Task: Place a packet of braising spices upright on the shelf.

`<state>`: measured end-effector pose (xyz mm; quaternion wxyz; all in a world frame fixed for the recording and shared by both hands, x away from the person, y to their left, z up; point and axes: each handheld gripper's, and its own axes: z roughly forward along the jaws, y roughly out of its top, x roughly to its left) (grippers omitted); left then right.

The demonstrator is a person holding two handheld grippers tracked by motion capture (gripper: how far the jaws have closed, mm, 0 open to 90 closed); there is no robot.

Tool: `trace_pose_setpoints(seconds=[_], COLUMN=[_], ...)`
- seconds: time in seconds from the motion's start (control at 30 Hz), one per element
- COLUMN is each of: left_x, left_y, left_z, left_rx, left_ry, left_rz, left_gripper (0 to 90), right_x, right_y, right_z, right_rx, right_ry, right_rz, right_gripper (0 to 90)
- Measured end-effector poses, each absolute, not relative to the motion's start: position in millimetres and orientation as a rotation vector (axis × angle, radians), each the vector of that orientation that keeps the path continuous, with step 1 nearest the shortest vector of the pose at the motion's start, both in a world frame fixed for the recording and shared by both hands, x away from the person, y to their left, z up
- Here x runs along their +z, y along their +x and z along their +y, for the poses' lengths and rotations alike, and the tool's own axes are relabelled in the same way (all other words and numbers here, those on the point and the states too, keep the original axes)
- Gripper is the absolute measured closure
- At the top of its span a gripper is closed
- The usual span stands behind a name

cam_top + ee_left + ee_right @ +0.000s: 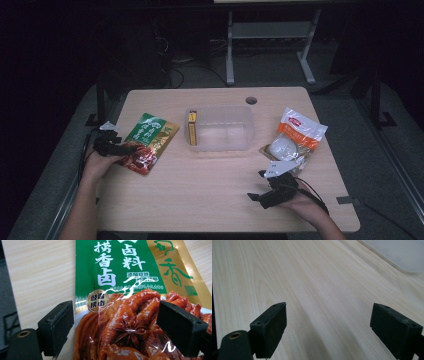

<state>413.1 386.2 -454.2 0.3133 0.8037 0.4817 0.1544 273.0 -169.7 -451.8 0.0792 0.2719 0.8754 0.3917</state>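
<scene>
A green and red sauce packet (149, 142) printed with chicken feet lies flat at the table's left. My left gripper (122, 148) is at its near left edge with jaws wide apart. In the left gripper view the packet (130, 290) lies between and beyond the two black pads (58, 326), with the gripper (116, 327) open and no pad pressing on it. At the front right, my right gripper (256, 185) hangs open over bare wood, its jaws pointing left. The right gripper (328, 327) has nothing between its jaws.
A clear plastic tub (248, 131) stands mid-table with a small yellow box (192, 127) upright at its left end. A white and orange bag (296, 136) with a round white item lies at the right. The tub's corner (402, 252) shows ahead of the right gripper.
</scene>
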Motion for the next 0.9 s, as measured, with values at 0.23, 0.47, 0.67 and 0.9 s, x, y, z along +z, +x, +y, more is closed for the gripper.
trace_pose_setpoints(seconds=[0.23, 0.47, 0.67, 0.9], left_x=[-462.5, -465.3, -465.1, -461.0], left_y=[413.4, 411.3, 408.6, 405.5], left_z=[390.4, 391.9, 387.5, 380.4], left_rx=[0.368, 0.381, 0.404, 0.426], left_ry=[2.098, 2.101, 2.117, 2.171], left_rz=[1.282, 1.259, 1.245, 1.198], left_gripper=[12.9, 12.8, 15.7, 39.3], right_x=[-451.7, -453.0, -453.6, -454.4], right_y=[272.1, 271.4, 271.3, 271.0], right_z=[-169.8, -167.8, -166.8, -165.6], right_rx=[1.163, 1.140, 1.136, 1.124], right_ry=[0.807, 0.794, 0.784, 0.778], right_rz=[2.622, 2.638, 2.642, 2.652], right_gripper=[13.6, 13.5, 13.6, 13.6])
